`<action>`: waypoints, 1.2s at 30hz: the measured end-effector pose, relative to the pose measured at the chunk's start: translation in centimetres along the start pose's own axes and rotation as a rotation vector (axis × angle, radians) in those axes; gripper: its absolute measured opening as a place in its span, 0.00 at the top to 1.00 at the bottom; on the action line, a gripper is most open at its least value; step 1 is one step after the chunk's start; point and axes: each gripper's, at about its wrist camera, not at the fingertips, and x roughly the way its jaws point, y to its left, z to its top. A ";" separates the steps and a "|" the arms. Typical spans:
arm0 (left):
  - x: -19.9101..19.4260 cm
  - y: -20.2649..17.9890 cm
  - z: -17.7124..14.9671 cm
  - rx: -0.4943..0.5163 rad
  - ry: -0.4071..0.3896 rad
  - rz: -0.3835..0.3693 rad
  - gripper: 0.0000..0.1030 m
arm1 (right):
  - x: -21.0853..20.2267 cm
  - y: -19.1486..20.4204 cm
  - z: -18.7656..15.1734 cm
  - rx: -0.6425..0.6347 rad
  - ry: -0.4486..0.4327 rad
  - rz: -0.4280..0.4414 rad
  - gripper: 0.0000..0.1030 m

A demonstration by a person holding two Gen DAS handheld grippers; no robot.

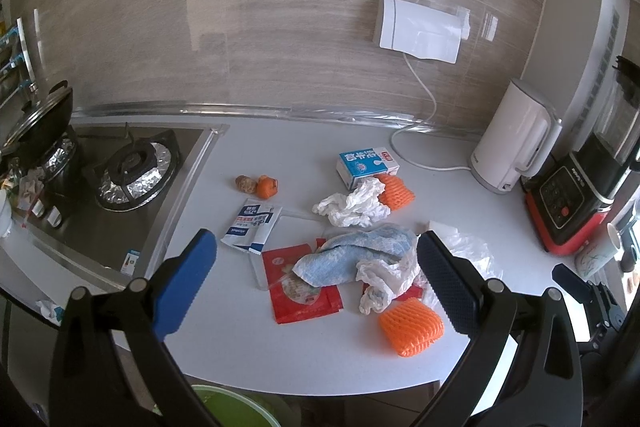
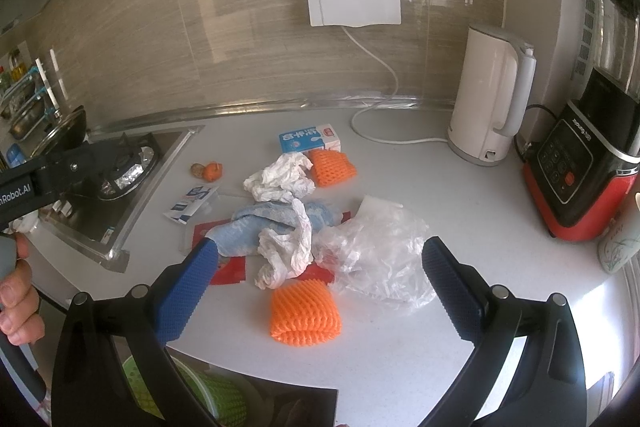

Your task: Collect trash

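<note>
Trash lies on the white counter [image 1: 304, 355]: a near orange foam net [image 1: 411, 326] [image 2: 306, 311], a far orange foam net [image 1: 396, 191] [image 2: 332, 167], crumpled white tissue [image 1: 352, 205] [image 2: 280, 179], a blue cloth [image 1: 360, 255] [image 2: 272, 223], red wrappers [image 1: 304, 303], a clear plastic bag [image 2: 380, 255], a blue milk carton [image 1: 366, 165] [image 2: 308, 139], a white-blue sachet [image 1: 252, 225] and orange peel [image 1: 266, 186]. My left gripper [image 1: 316, 287] is open above the pile. My right gripper [image 2: 320, 291] is open above the near net. Both are empty.
A gas stove [image 1: 132, 171] with a lidded wok [image 1: 36, 123] stands at the left. A white kettle [image 1: 516, 139] [image 2: 490, 95] and a red-black blender [image 1: 576, 195] [image 2: 588, 163] stand at the right. A green bin [image 2: 188, 391] [image 1: 232, 407] sits below the counter's front edge.
</note>
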 end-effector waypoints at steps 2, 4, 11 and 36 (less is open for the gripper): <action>0.0 0.0 0.0 0.000 -0.001 0.000 0.07 | 0.0 0.1 0.1 -0.005 0.000 0.000 0.02; 0.0 0.0 0.1 0.001 0.000 -0.001 0.06 | 0.0 0.2 0.2 -0.009 0.000 -0.001 0.02; 0.0 0.1 0.0 -0.003 0.002 -0.002 0.06 | 0.0 0.3 0.3 -0.011 0.003 -0.002 0.02; 2.1 0.9 -1.2 0.010 0.011 0.001 0.07 | 1.4 0.5 -0.6 -0.063 0.009 -0.008 0.02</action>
